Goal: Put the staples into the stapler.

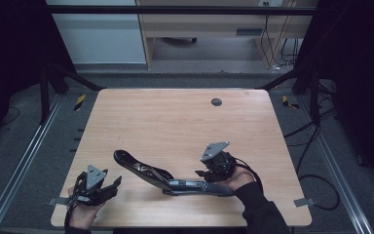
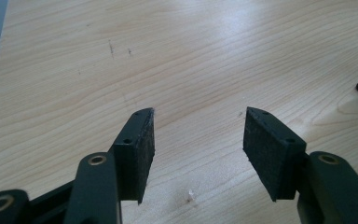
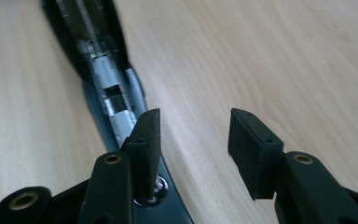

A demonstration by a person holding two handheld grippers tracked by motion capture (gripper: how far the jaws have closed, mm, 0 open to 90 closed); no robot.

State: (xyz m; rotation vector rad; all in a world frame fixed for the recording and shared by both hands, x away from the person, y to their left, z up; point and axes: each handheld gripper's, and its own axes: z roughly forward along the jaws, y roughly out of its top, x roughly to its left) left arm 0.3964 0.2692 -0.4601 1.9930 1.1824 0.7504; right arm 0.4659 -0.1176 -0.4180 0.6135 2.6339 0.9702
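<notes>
Both tongs stand spread with nothing pinched. My right gripper point(image 3: 193, 123) sits at the near end of the opened stapler point(image 1: 168, 176), one jaw just over its base, the other over bare wood; I judge it has let go so the stapler can lie flat and unfolded on the table point(image 1: 175, 122). It stretches from the near right toward the middle. My left gripper point(image 2: 198, 119) waits near the front left corner, well apart, aimed across the wood, ready to help.
</notes>
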